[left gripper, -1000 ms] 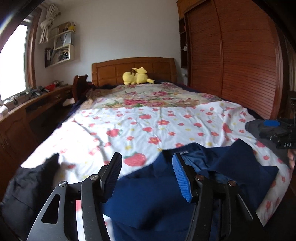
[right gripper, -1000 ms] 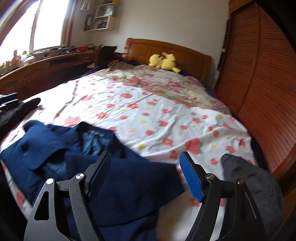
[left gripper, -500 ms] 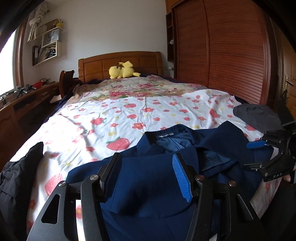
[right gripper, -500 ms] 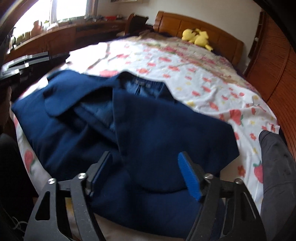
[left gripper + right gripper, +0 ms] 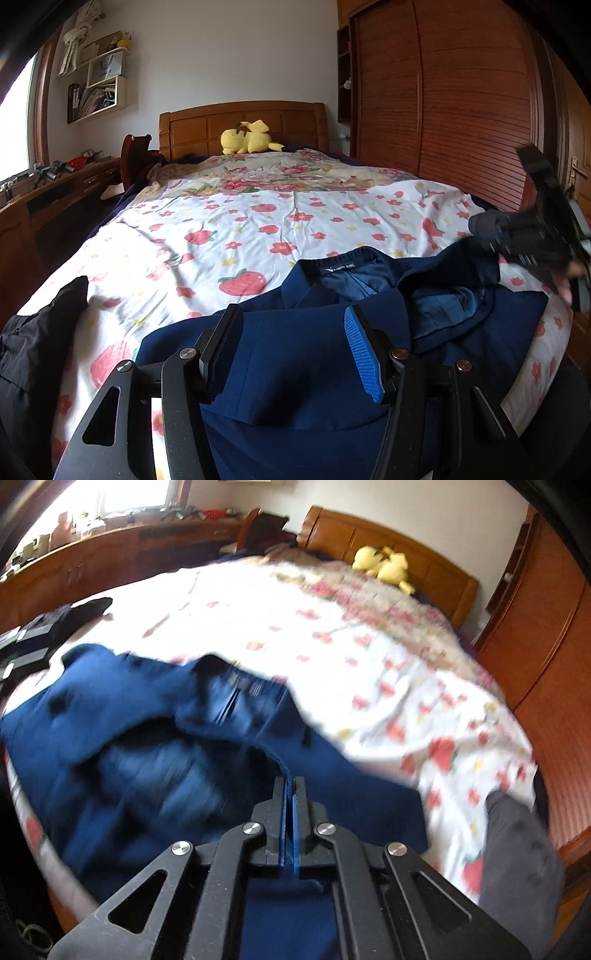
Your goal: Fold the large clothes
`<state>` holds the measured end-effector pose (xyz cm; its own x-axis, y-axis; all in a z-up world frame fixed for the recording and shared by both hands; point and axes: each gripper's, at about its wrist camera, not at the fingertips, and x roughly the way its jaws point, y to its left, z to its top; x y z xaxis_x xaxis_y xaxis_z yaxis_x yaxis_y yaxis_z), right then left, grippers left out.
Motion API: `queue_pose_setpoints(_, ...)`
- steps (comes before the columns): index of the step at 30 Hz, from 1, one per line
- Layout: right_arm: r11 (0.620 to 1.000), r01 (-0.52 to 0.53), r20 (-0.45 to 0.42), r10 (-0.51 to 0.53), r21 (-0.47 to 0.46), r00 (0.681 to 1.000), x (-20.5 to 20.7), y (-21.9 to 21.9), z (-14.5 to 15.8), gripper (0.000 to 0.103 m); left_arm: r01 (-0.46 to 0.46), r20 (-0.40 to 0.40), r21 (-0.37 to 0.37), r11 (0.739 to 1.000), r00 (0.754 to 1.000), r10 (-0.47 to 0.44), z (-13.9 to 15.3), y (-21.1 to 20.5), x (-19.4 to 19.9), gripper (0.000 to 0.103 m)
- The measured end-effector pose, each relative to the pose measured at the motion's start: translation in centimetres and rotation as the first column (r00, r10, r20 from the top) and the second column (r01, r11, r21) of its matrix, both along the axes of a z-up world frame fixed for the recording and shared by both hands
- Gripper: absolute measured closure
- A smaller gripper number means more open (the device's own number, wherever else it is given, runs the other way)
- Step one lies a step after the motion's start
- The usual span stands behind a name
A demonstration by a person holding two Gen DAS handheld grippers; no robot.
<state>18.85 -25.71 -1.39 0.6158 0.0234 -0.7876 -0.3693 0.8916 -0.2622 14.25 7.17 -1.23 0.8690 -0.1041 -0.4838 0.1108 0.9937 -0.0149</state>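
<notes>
While the navy jacket (image 5: pixel 314 369) lies spread at the bed's (image 5: pixel 258 221) foot, its front edge is pinched by the right gripper (image 5: pixel 290 786); the left gripper (image 5: pixel 291 350) hovers spread above. Advised: opposite edge taken, panel carried over flat.

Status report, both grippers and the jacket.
Right gripper shut on navy jacket edge. Left gripper open over jacket front, gripping nothing. Grey garment lies beside jacket, not blocking.

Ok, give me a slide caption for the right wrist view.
Right tool shut on the navy jacket's edge, atop the floral bedspread.
</notes>
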Motion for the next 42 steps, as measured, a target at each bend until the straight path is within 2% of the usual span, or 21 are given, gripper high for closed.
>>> queue_pose_setpoints(4,0.999,-0.015,0.05,0.017,-0.04,0.999,4.5,1.7,1.3,0.1,-0.013,-0.003,-0.011,1.0,1.0,0.013,-0.2,0.4,0.0,0.044)
queue_pose_setpoints(9,0.997,-0.038,0.065,0.043,-0.072,0.997,8.9,4.0,1.3,0.1,-0.031,-0.01,-0.018,0.999,0.999,0.031,-0.4,1.0,0.0,0.044)
queue_pose_setpoints(14,0.996,-0.027,0.061,0.032,-0.081,0.998,11.0,5.6,0.8,0.1,-0.045,-0.012,-0.026,0.999,0.999,0.045,-0.4,1.6,0.0,0.044)
queue_pose_setpoints(18,0.999,0.007,0.064,-0.003,-0.049,0.998,11.5,6.1,1.1,0.1,-0.056,-0.011,-0.032,0.998,0.998,0.055,-0.5,2.0,0.0,0.044)
queue_pose_setpoints(19,0.999,0.008,0.067,-0.005,-0.046,0.998,11.4,6.2,1.3,0.09,-0.059,-0.01,-0.035,0.998,0.998,0.059,-0.4,2.1,-0.1,0.044)
queue_pose_setpoints(20,0.999,0.009,0.078,-0.006,-0.047,0.997,11.3,6.3,1.5,0.074,-0.062,-0.009,-0.037,0.997,0.998,0.062,-0.4,2.2,0.0,0.044)
queue_pose_setpoints(22,0.999,-0.006,0.098,0.009,-0.032,0.995,10.6,6.6,2.1,0.056,-0.068,-0.007,-0.041,0.997,0.998,0.068,-0.4,2.4,0.0,0.044)
queue_pose_setpoints(23,1.0,-0.012,0.102,0.014,-0.023,0.995,10.3,6.7,2.3,0.049,-0.071,-0.007,-0.042,0.997,0.997,0.071,-0.5,2.4,0.0,0.044)
queue_pose_setpoints(25,1.0,-0.023,0.101,0.024,-0.012,0.995,9.5,7.1,2.6,0.044,-0.078,-0.006,-0.046,0.996,0.997,0.078,-0.5,2.6,0.1,0.044)
queue_pose_setpoints(30,0.996,-0.088,0.071,0.086,0.027,0.994,6.2,8.1,1.9,0.042,-0.091,-0.008,-0.056,0.994,0.996,0.091,-0.8,2.9,0.2,0.044)
queue_pose_setpoints(39,0.976,-0.212,-0.087,0.216,0.058,0.972,-0.5,9.7,-2.6,0.042,-0.093,-0.013,-0.054,0.994,0.996,0.092,-1.0,2.9,0.4,0.044)
queue_pose_setpoints(42,0.97,-0.239,-0.141,0.242,0.036,0.96,-1.9,10.0,-4.6,0.042,-0.087,-0.015,-0.054,0.995,0.996,0.086,-1.0,2.9,0.5,0.044)
